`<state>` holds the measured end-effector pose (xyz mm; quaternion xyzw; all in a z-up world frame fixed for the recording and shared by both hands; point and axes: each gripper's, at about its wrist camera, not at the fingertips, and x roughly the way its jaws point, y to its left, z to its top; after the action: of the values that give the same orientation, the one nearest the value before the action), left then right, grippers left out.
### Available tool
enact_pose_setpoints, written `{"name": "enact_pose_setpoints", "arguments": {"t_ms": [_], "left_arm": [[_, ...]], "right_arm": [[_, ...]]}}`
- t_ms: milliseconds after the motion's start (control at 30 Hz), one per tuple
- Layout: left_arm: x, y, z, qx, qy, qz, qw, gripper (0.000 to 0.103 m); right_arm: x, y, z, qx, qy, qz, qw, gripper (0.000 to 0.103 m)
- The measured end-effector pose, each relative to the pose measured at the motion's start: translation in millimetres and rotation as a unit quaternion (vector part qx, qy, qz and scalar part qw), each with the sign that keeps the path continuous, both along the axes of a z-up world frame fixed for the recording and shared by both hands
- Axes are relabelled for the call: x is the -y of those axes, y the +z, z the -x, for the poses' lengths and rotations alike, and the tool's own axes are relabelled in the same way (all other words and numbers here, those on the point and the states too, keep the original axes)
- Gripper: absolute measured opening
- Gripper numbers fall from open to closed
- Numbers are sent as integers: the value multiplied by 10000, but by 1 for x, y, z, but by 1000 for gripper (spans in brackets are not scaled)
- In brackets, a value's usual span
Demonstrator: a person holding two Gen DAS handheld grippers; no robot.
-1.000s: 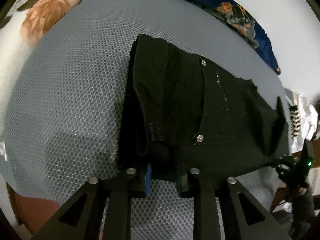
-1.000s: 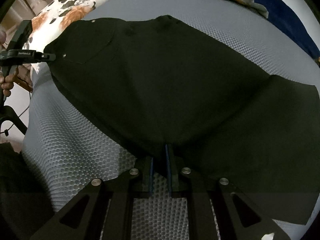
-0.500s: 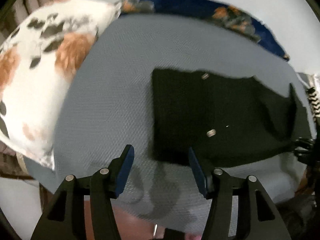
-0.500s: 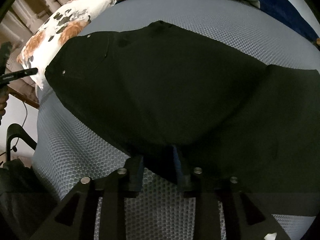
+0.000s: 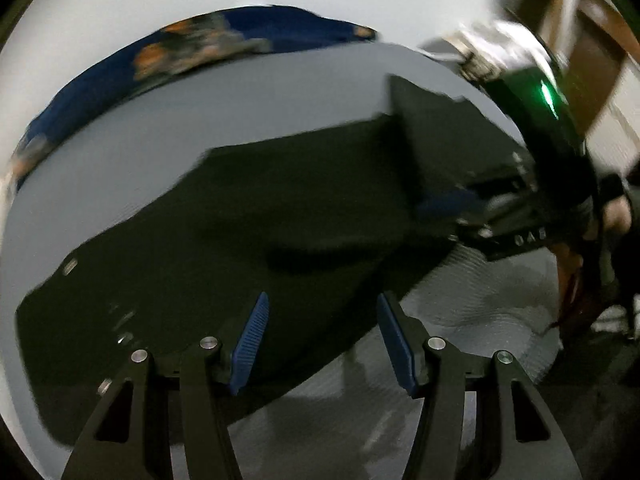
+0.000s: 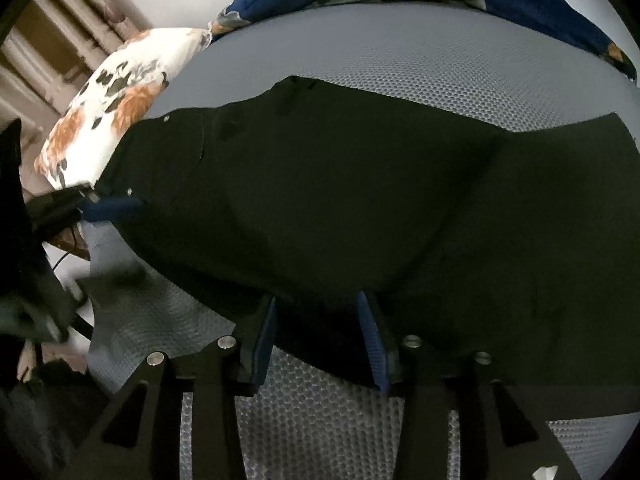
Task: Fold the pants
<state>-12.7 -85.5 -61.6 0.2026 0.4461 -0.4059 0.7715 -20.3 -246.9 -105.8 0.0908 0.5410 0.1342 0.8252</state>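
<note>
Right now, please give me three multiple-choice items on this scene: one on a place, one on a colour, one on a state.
1. Where do the pants lie?
A. on the grey mesh mat
B. on a wooden floor
C. on a chair

2. What colour are the pads of the left gripper?
A. red
B. blue
C. white

3. How does the right gripper stand?
A. shut on the pants
B. shut on nothing
C. open

Key: 1 A, the mat shows all around the pants; 2 B, both pads are blue; 3 C, its fingers stand wide apart.
</note>
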Motion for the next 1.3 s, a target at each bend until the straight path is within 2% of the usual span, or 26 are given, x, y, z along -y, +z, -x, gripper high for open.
{"name": "enact_pose_setpoints", "arguments": {"t_ms": [100,200,267,300,333,467,600,667,767,900,1033,1167,1233,1300], "left_arm": [[27,-12,9,101,-339,-177,9992,57],[43,-25,8,-42,-381,-253,9989,54],[52,-34,5,-151,-369,-318,9987,36],[55,-38,3,-205,-363,-346,9985,17],[59,-43,3,-267,-317,-387,9984,12],[63,-47,-4,-460,-89,-278,9985,11],[59,-43,-7,-567,3,-106,9983,11],[56,-40,-10,-600,74,-52,9982,11],[54,-38,-12,-628,127,-17,9979,11],[53,-38,-14,-698,182,-38,9974,11],[55,-40,-17,-764,233,-51,9968,11],[56,-41,-20,-826,278,-57,9962,11],[56,-41,-20,-845,293,-59,9960,11],[57,-41,-20,-869,316,-56,9957,11]], "right_arm": [[-4,0,-2,41,22,4,10000,39],[-7,1,-5,56,32,-98,9999,39],[-5,3,-6,88,44,-154,9998,39],[-3,4,-6,97,50,-191,9998,40],[-1,6,-5,122,56,-283,9995,40],[34,21,7,354,-141,-646,9972,42],[105,19,14,455,-985,-1033,9887,42],[155,12,17,476,-1661,-1212,9775,43],[230,-2,22,534,-2687,-1315,9527,43],[295,-12,26,685,-3487,-1606,9208,43],[324,-19,19,731,-3760,-1630,9092,42],[335,-23,2,746,-3796,-1721,9059,39],[336,-25,-6,745,-3821,-1722,9049,34],[339,-24,-12,719,-3892,-1707,9023,18]]}}
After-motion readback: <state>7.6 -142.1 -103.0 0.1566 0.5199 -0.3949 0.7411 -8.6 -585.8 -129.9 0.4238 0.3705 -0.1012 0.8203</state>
